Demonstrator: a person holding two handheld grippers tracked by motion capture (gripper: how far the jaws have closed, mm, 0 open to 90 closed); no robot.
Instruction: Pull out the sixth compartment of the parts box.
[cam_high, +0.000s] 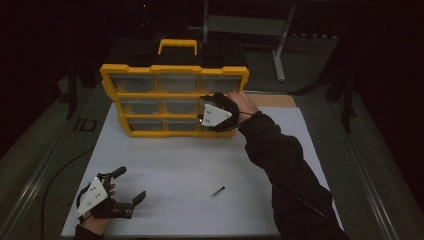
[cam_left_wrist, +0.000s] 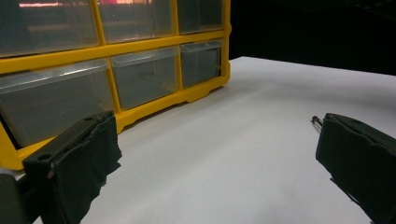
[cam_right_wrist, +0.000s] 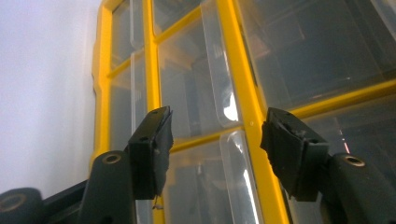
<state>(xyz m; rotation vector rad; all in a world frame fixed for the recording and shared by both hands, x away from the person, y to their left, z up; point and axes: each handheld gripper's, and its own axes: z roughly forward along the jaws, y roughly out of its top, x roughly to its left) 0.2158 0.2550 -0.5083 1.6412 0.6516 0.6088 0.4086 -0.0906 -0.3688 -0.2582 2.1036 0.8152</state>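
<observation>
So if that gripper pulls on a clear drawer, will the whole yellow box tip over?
Probably not. The yellow organizer stands upright on the white board with a wide base, so it looks steady. A hard tug up high could rock it. The clear drawer between the right gripper's jaws looks smooth, perhaps slippery.

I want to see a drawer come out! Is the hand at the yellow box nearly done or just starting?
Just starting, it seems. Done: the right gripper has reached the yellow drawer cabinet, at its right column. In hand: its jaws stand either side of a clear drawer's lip, not yet pressing on it. Left: gripping, pulling the drawer out, and probably dealing with the small screw lying on the white board. The left gripper waits open.
</observation>
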